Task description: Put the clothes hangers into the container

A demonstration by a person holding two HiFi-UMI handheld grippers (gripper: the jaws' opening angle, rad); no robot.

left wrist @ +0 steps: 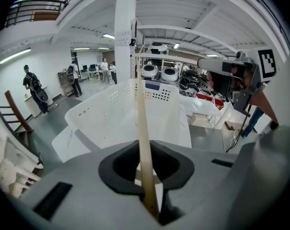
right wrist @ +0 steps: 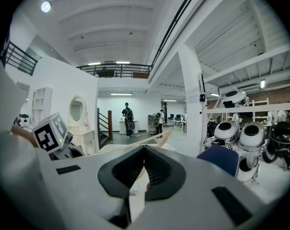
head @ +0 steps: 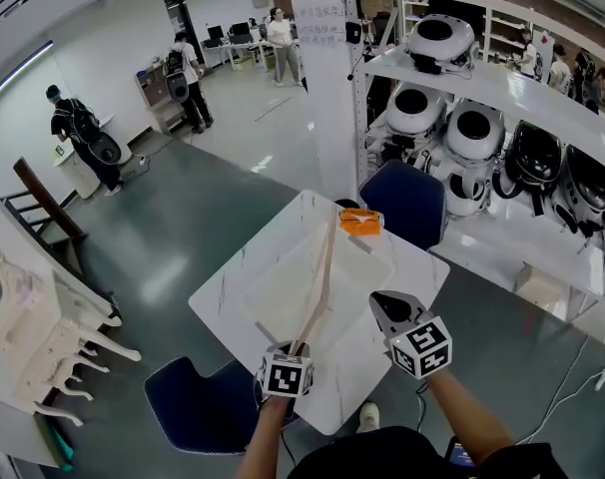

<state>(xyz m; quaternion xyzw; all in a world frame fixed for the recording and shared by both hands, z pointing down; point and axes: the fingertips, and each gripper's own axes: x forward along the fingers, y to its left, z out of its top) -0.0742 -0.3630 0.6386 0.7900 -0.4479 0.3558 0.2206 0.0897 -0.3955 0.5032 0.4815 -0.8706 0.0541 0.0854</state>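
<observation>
Left gripper view: the left gripper (left wrist: 145, 150) has its jaws closed almost together on the end of a wooden hanger (left wrist: 141, 119). The pale bar runs up out of the jaws and leans over the white container (left wrist: 102, 111), a perforated basket just ahead of the gripper. In the head view the hanger (head: 320, 277) rises from the left gripper (head: 299, 347) across the container (head: 367, 267), with its far tip near an orange thing (head: 360, 222) at the far edge of the table.

The right gripper (head: 384, 305) hovers just right of the hanger, over the near right part of the table. In the right gripper view its jaws (right wrist: 145, 159) meet at the tips with nothing between them, and the hanger (right wrist: 154, 138) shows beyond.

The container sits on a white marbled table (head: 233, 287) on a grey floor (head: 213, 188). The room is large and bright, with a white pillar (head: 322, 78) and white shelves (head: 512, 93) of rounded white and black machines on the right.

By count: one hanger, one container, one orange thing, two grippers and two blue chairs, one beyond the table (head: 410, 203) and one at the near left (head: 198, 407). At least three people stand far back on the left.
</observation>
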